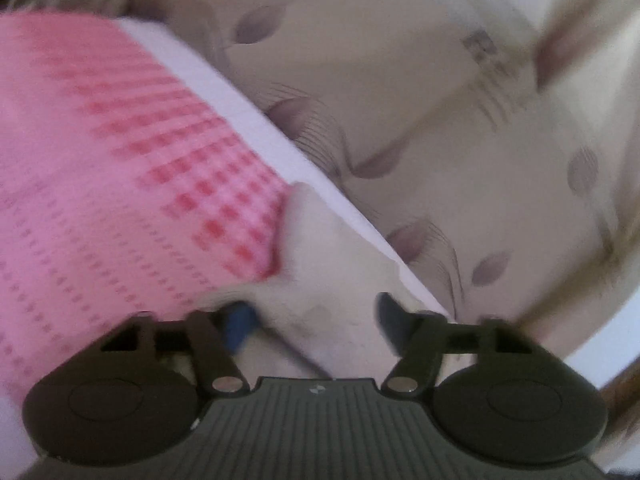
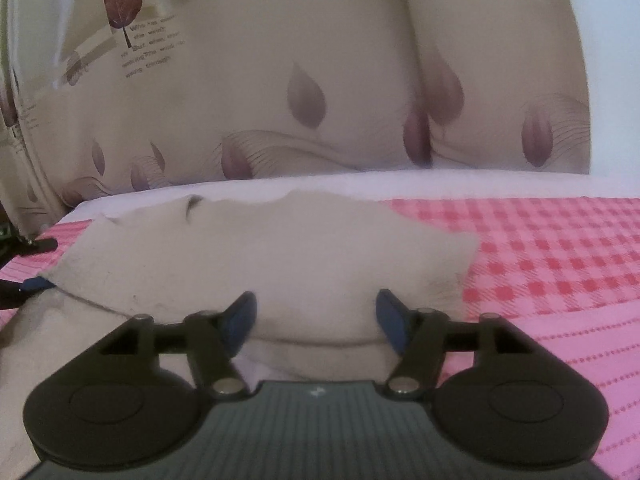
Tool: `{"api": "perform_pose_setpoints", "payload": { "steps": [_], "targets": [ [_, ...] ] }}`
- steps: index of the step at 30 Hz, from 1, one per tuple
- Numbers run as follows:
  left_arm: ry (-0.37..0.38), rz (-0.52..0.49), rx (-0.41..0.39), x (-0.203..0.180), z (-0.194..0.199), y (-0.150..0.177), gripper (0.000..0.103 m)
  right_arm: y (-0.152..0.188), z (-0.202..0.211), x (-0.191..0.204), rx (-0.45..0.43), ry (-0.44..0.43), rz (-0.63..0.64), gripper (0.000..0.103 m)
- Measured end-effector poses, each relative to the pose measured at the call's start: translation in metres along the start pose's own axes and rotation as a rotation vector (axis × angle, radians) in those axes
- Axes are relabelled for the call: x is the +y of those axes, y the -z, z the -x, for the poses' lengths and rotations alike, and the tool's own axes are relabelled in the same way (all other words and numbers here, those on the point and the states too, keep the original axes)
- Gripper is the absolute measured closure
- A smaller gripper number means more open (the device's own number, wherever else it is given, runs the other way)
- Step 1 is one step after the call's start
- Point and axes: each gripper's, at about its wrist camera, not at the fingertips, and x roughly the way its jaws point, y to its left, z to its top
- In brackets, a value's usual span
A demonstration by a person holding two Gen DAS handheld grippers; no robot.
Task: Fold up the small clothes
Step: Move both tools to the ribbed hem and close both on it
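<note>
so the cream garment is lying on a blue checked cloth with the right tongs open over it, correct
Not quite: the checked cloth is pink and red, not blue, as the right wrist view shows. The rest holds: the cream garment lies on it, and the right tongs are open over it with nothing pinched between the blue pads.

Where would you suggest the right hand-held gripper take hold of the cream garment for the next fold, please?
Probably the near folded edge of the cream garment, approached low from the front: it bulges up off the pink checked cloth right between the right hand-held gripper and its open jaws.
</note>
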Motion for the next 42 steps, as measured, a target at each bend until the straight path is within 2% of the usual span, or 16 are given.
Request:
{"api": "perform_pose_setpoints", "payload": {
  "steps": [4,7,11,20,24,26,27,28,29,30,31,34,37,39,41,42],
  "targets": [
    [0.006,0.058,-0.003,0.008,0.018,-0.004,0.036,0.002,0.011,-0.002,0.013,0.004,0.012,0.037],
    [-0.082,-0.078,-0.036,-0.007,0.047,-0.003,0.009,0.008,0.046,-0.002,-0.017,0.009,-0.030,0.037],
    [-0.044,-0.211,0.019,-0.011,0.097,-0.004,0.003,0.041,0.113,-0.009,-0.023,-0.022,-0.091,0.037],
    [0.018,-0.406,0.296,0.013,0.172,0.046,0.009,0.127,0.215,0.016,0.038,-0.018,-0.090,0.037],
    [0.061,-0.397,0.338,0.028,0.188,0.064,0.012,0.153,0.223,0.042,0.088,-0.021,-0.037,0.052],
    [0.084,-0.409,0.351,0.029,0.194,0.070,0.020,0.159,0.227,0.051,0.072,-0.020,-0.025,0.056],
    [0.093,-0.416,0.354,0.029,0.196,0.072,0.025,0.159,0.226,0.051,0.071,-0.018,-0.034,0.069],
    [0.092,-0.421,0.352,0.031,0.198,0.075,0.043,0.159,0.226,0.050,0.067,-0.022,-0.067,0.078],
    [0.072,-0.430,0.346,0.032,0.200,0.077,0.069,0.160,0.225,0.047,0.064,-0.034,-0.103,0.080],
    [0.057,-0.431,0.360,0.033,0.201,0.078,0.085,0.161,0.225,0.046,0.059,-0.043,-0.125,0.084],
    [0.056,-0.413,0.382,0.035,0.199,0.078,0.093,0.163,0.226,0.046,0.051,-0.046,-0.134,0.088],
    [0.084,-0.369,0.378,0.043,0.202,0.077,0.093,0.166,0.227,0.040,0.045,-0.094,-0.224,0.090],
    [0.103,-0.360,0.384,0.045,0.200,0.074,0.087,0.165,0.228,0.032,0.055,-0.106,-0.258,0.090],
    [0.122,-0.383,0.392,0.043,0.198,0.073,0.071,0.162,0.228,0.031,0.072,-0.105,-0.258,0.089],
    [0.153,-0.397,0.394,0.040,0.199,0.072,0.038,0.158,0.228,0.031,0.087,-0.112,-0.261,0.077],
    [0.162,-0.401,0.392,0.038,0.198,0.072,0.032,0.158,0.226,0.032,0.099,-0.132,-0.265,0.071]
  ]
}}
